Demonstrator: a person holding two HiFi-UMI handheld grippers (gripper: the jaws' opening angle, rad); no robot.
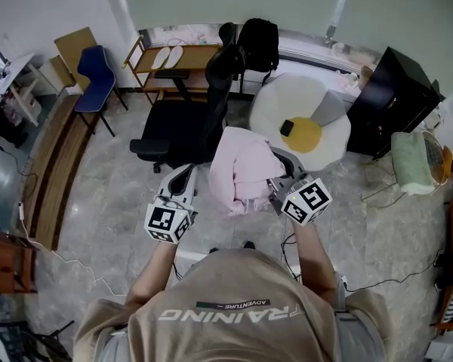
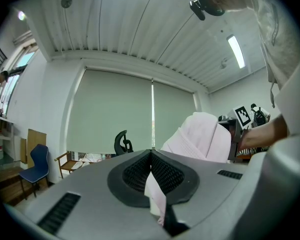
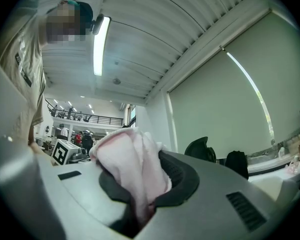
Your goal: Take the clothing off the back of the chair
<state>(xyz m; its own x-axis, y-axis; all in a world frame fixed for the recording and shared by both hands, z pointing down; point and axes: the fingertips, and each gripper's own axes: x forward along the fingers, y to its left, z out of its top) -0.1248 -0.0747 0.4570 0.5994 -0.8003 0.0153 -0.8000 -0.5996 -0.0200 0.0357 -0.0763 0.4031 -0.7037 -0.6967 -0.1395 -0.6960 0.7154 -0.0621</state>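
A pink garment [image 1: 241, 170] hangs bunched between my two grippers, in front of the black office chair [image 1: 187, 121] and off its back. My left gripper [image 1: 187, 181] is shut on a thin edge of the pink garment [image 2: 155, 191], whose bulk [image 2: 200, 136] rises to the right. My right gripper [image 1: 275, 190] is shut on a thick fold of the garment [image 3: 135, 176]. The chair's headrest [image 2: 122, 143] shows beyond the left jaws, and the chair [image 3: 200, 149] also shows past the right ones.
Behind the chair are a wooden shelf [image 1: 166, 57], a black backpack [image 1: 258, 42] and a white and yellow round cushion seat [image 1: 302, 123]. A blue chair [image 1: 97, 70] stands left, a black cabinet [image 1: 396, 96] right. Cables [image 1: 377, 281] lie on the floor.
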